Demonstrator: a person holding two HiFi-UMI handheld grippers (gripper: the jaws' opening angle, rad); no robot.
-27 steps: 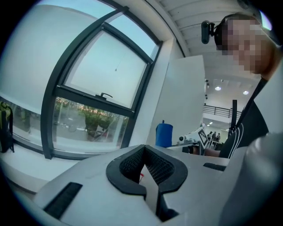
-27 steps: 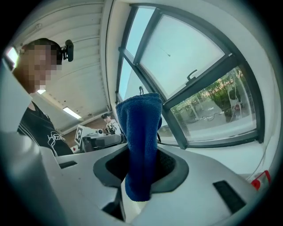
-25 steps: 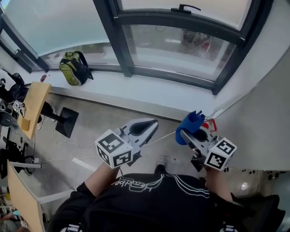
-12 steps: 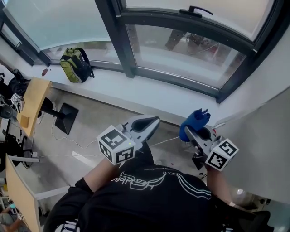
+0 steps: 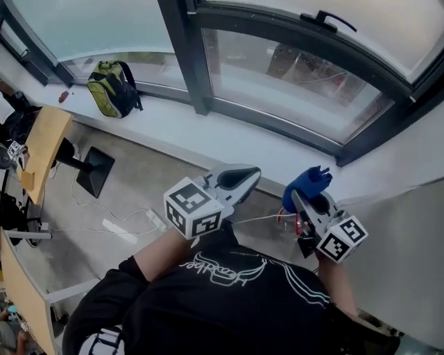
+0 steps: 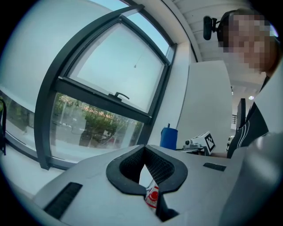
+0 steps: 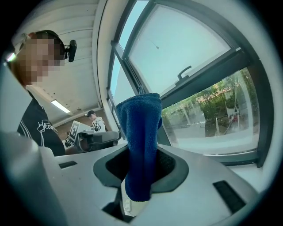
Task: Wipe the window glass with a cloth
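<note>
The window glass sits in a dark frame above a white sill, ahead of both grippers. My right gripper is shut on a blue cloth, which stands up out of the jaws. In the right gripper view the blue cloth hangs folded between the pads, with the glass behind it. My left gripper is held level to the left of the right one and short of the sill. Its jaws are shut with nothing held between them.
A green backpack lies on the sill at the left. A window handle sits on the upper frame. A wooden desk and a black stand base are on the floor at left. Cables run across the floor. Another person stands far behind.
Both grippers have moved a little toward the window and to the right in the head view. The cloth stays in the right gripper. The sill and glass look nearer.
</note>
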